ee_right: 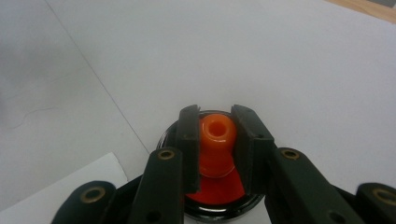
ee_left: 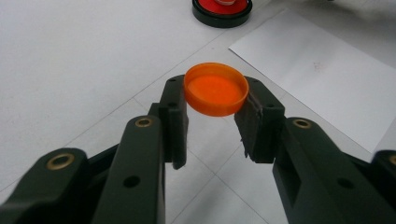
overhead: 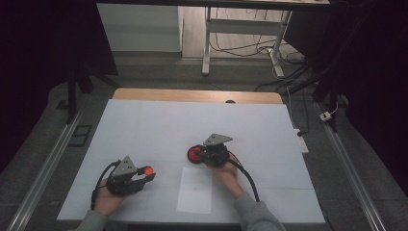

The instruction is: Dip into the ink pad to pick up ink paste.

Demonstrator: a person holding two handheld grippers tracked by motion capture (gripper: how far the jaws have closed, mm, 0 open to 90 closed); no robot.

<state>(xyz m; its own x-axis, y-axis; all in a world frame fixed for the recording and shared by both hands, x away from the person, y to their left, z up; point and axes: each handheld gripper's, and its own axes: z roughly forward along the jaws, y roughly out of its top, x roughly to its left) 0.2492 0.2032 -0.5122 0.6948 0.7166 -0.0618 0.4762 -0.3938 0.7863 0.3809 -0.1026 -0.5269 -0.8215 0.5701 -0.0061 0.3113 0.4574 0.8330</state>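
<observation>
My left gripper (ee_left: 215, 100) is shut on a small orange cap (ee_left: 216, 88), which sits between the jaw tips with its hollow side up. In the high view the same cap (overhead: 148, 170) shows at the tip of the left gripper (overhead: 146, 174), near the table's front left. My right gripper (ee_right: 215, 140) is shut on the orange neck (ee_right: 217, 135) of a black round container with a red top (ee_right: 219, 198). From above, that container (overhead: 195, 154) sits on the white table cover just left of the right gripper (overhead: 204, 155).
A white sheet of paper (overhead: 195, 190) lies on the table cover (overhead: 159, 125) between the two hands, near the front edge. The wooden table edge (overhead: 192, 95) shows at the back. A white power strip (overhead: 302, 143) lies on the floor to the right.
</observation>
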